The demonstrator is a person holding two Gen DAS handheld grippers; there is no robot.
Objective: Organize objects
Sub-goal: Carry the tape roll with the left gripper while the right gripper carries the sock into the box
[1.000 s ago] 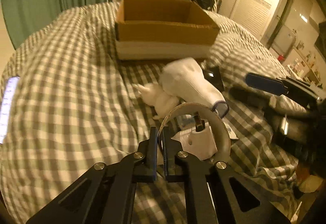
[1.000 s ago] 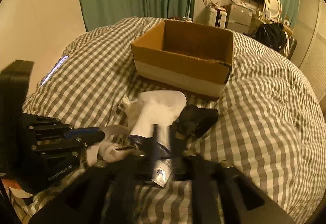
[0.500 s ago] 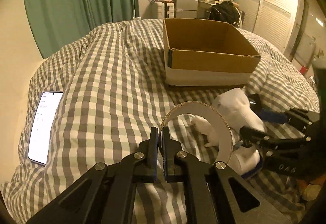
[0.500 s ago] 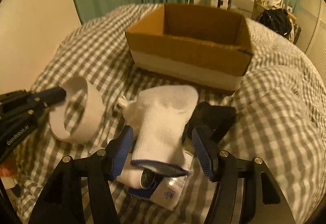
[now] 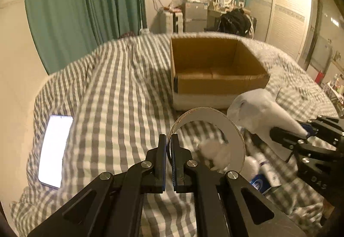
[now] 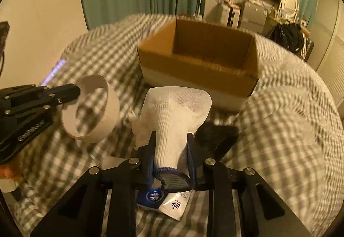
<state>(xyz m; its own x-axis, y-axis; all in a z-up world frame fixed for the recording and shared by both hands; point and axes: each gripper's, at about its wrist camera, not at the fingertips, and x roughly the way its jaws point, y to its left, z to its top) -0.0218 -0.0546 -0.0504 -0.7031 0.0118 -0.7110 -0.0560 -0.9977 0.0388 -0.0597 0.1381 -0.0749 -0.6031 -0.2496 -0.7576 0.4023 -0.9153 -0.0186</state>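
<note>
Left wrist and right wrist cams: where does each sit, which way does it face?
Left wrist: on the left tool, looking along its fingers over the checked bed; jaws shut on a cardboard ring; right tool enters at right.
Right wrist: on the right tool, facing the same way; jaws closing on a white sock; left tool enters at left.
Both share: cardboard box, ring, sock, phone, green curtains.

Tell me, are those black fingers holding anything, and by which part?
Yes. The left gripper pinches the cardboard ring by its wall; the right gripper's fingers are closing on the white sock just above its cuff.
</note>
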